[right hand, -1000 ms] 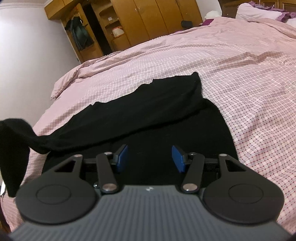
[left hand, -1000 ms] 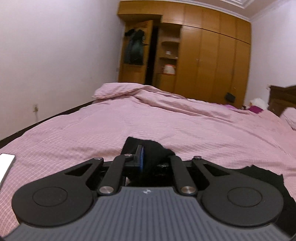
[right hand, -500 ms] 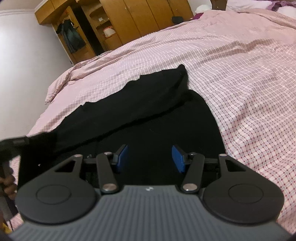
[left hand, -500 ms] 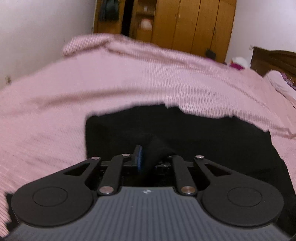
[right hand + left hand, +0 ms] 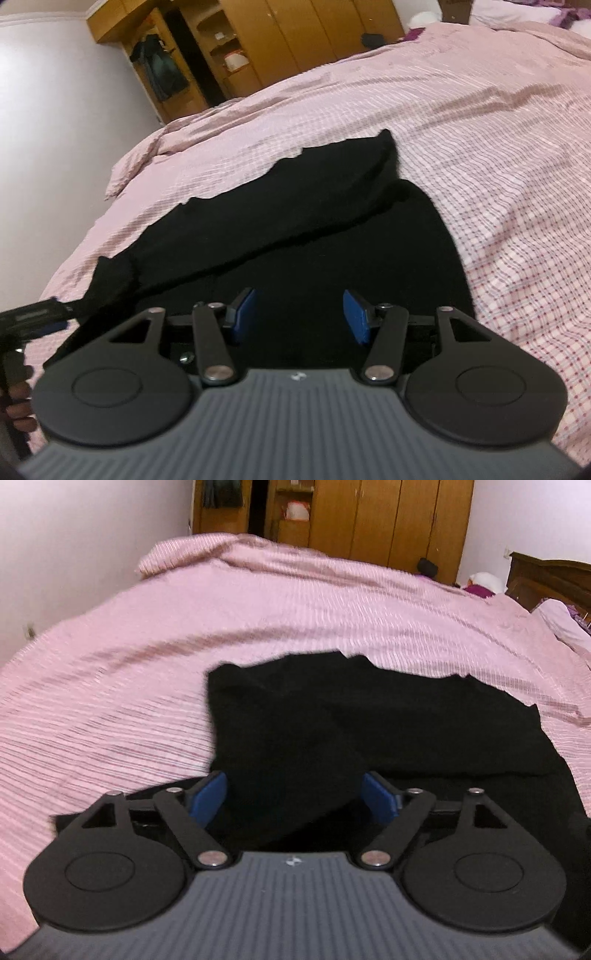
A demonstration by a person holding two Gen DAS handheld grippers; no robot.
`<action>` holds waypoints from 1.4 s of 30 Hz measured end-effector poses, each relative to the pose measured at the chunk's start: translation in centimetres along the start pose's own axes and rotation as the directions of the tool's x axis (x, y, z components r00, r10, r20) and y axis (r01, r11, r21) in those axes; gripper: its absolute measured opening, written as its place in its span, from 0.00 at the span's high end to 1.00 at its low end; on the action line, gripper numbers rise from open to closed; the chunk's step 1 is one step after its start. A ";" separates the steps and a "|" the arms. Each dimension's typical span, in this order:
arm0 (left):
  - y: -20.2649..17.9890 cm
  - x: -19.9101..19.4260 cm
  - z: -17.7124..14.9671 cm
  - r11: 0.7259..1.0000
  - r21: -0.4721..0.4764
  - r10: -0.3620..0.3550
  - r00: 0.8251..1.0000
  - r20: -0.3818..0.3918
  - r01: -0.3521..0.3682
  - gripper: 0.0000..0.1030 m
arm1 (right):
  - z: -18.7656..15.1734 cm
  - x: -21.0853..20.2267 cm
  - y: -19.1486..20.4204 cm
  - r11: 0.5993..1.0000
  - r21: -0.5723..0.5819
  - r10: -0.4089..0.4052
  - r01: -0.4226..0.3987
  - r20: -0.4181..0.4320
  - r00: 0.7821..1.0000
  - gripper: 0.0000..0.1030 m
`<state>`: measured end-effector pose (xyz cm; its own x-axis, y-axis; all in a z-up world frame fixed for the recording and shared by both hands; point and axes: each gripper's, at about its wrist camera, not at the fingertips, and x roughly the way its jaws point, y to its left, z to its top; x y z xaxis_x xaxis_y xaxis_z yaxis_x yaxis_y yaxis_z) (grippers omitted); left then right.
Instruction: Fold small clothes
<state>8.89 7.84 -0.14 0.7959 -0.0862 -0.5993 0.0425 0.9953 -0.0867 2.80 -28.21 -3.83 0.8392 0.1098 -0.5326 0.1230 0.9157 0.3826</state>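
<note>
A black garment [image 5: 388,731] lay spread on the pink checked bedspread [image 5: 147,672], its far part folded over the near part so that a doubled edge ran across it in both wrist views. The left gripper [image 5: 294,799] hung low over the garment's near left corner, its jaws opening; a fold of the black cloth still rose between the blue pads [image 5: 208,797], but the pads stood clear of it on either side and did not press on it. The right gripper [image 5: 301,315] hovered over the near right part of the same garment [image 5: 295,221], its jaws held partly apart with only flat cloth showing beneath the gap and nothing pinched between the blue pads [image 5: 356,314]. In the right wrist view the left gripper [image 5: 33,317] appeared at the left edge, beside the garment's folded sleeve end, with the fingers of the person's left hand [image 5: 16,402] wrapped around its handle. Beyond the bed stood a wooden wardrobe [image 5: 369,520] with an open shelf section, and a dark wooden headboard [image 5: 550,579] rose at the far right.
</note>
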 end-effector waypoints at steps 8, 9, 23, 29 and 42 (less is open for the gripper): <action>5.7 -3.7 -1.2 0.984 -0.084 0.163 0.986 0.036 -0.160 0.14 | -0.4 -0.2 0.9 0.999 -0.031 0.006 -0.006 -0.005 1.000 0.47; 6.5 -3.5 -1.5 0.979 -0.100 0.181 0.983 0.022 -0.178 0.14 | -0.5 -0.3 1.0 0.999 -0.034 0.005 -0.005 -0.006 1.000 0.47; 12.5 0.9 -4.8 0.938 -0.213 0.250 0.959 -0.132 -0.273 0.14 | -0.9 0.0 1.9 0.998 -0.066 -0.011 0.009 -0.026 1.000 0.47; 11.8 0.3 -5.4 0.955 -0.196 0.216 0.975 -0.058 -0.223 0.52 | -1.0 0.1 2.2 0.997 -0.073 -0.005 0.003 -0.026 1.000 0.47; 6.1 -3.9 -1.9 0.972 -0.190 -0.114 0.986 0.123 0.136 0.87 | -1.2 -0.6 1.7 0.999 -0.044 0.031 -0.031 -0.003 1.000 0.47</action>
<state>4.89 14.21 0.16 0.8539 -0.1931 -0.4833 0.0347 0.9477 -0.3174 1.89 -26.29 -3.76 0.8410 0.1389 -0.5229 0.0740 0.9279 0.3655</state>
